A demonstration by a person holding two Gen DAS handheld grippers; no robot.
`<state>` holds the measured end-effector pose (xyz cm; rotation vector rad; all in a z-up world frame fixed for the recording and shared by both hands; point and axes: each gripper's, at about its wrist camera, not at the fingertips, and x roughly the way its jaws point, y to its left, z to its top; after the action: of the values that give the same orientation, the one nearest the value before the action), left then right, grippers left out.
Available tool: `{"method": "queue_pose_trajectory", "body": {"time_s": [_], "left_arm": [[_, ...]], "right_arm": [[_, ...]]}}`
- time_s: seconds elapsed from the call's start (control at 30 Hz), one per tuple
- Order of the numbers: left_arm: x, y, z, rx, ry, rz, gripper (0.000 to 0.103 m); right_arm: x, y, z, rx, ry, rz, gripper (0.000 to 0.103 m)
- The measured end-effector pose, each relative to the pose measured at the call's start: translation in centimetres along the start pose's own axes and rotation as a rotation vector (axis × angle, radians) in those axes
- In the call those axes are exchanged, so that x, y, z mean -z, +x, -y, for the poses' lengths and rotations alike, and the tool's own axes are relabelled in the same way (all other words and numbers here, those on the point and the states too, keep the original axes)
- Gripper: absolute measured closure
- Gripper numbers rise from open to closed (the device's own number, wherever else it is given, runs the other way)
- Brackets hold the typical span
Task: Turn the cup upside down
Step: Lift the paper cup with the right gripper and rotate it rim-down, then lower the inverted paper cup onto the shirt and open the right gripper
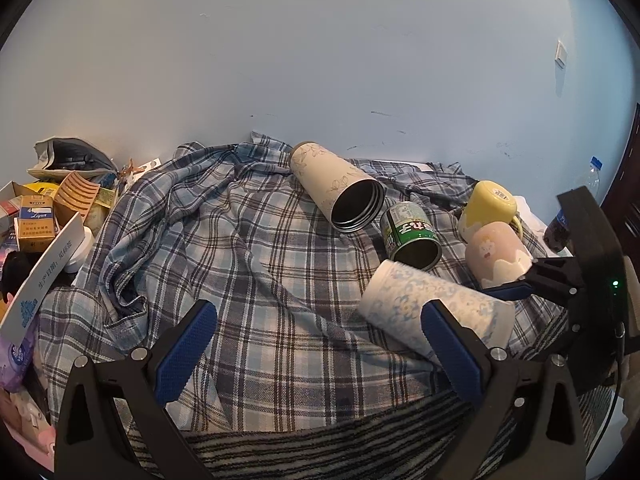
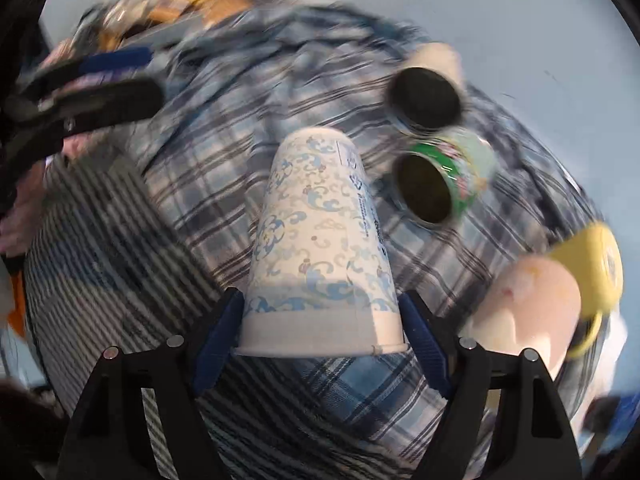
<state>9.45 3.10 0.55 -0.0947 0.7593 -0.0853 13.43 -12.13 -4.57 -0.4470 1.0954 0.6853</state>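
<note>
An orange cigarette pack [image 1: 35,222] is showing the word "Liqun". A white box flap [image 1: 44,272] is carrying Chinese print reading "生产日期", and the green can's [image 1: 410,236] label stays unreadable.

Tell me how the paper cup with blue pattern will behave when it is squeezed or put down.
The paper cup, held near its rim by the right gripper, looks thin-walled, so it probably dents easily. Likely light; on the rumpled plaid cloth it may tip.
</note>
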Motion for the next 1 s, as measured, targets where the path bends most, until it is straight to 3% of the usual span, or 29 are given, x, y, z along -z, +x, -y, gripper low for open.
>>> {"method": "queue_pose_trajectory", "body": {"time_s": [0.13,0.33,0.57,0.8,1.0], "left_arm": [[0.4,0.6,0.7,-0.006,0.021,-0.023,0.000],[0.9,0.9,2.3,0.021,0.037,-0.036,0.000],[1.2,0.5,5.3,0.057,0.073,-0.020,0.000],[0.6,-0.9,6.6,0.031,0.100,0.030,0.000],[-0.5,-2.3,4.7,-0.001,0.045,0.084,0.000]], "right_arm": [[1.9,-1.0,0.0,0.032,0.051,0.064,0.024],[3.8,-2.3,0.0,0.060,0.050,0.064,0.024],[6.6,-1.9,2.0,-0.001,0.164,0.045,0.025],[5.0,-2.5,2.8,-0.004,0.243,0.194,0.027],[1.7,-2.1,3.0,-0.005,0.318,0.307,0.027]]}}
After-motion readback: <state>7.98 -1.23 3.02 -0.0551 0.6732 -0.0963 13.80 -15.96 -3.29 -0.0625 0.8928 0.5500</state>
